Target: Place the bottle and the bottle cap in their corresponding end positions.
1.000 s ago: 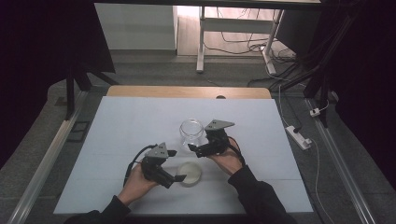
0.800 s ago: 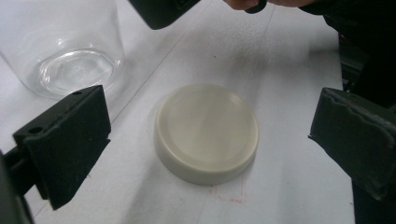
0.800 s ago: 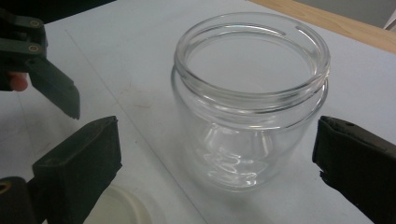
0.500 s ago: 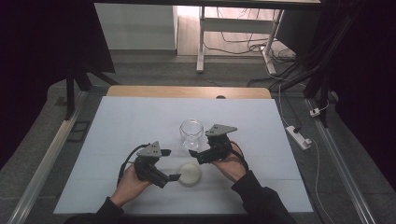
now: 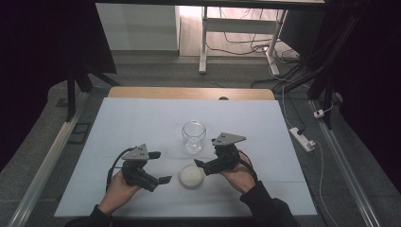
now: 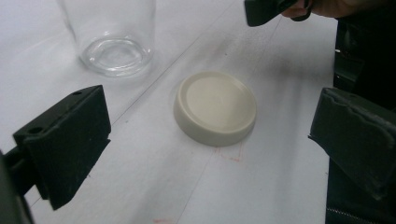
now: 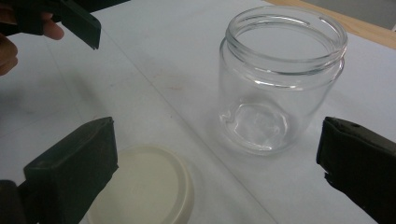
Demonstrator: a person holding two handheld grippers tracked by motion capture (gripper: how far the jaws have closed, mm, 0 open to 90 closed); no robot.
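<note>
A clear glass jar (image 5: 194,136) stood upright and open-mouthed near the middle of the white table (image 5: 142,123), with nothing inside it. Its cream lid (image 5: 191,175) lay flat on the table just in front of the jar, apart from it, on the person's side.

The left gripper (image 5: 160,167) was held low to the left of the lid, its 2 jaws spread wide and gripping nothing; in the left gripper view the lid (image 6: 215,108) sat between the jaws but farther ahead, untouched. The right gripper (image 5: 198,163) hovered just right of the lid, also wide open and empty. In the right gripper view the jar (image 7: 280,77) stood ahead between its jaws, and the lid (image 7: 144,189) lay beside the left jaw.
</note>
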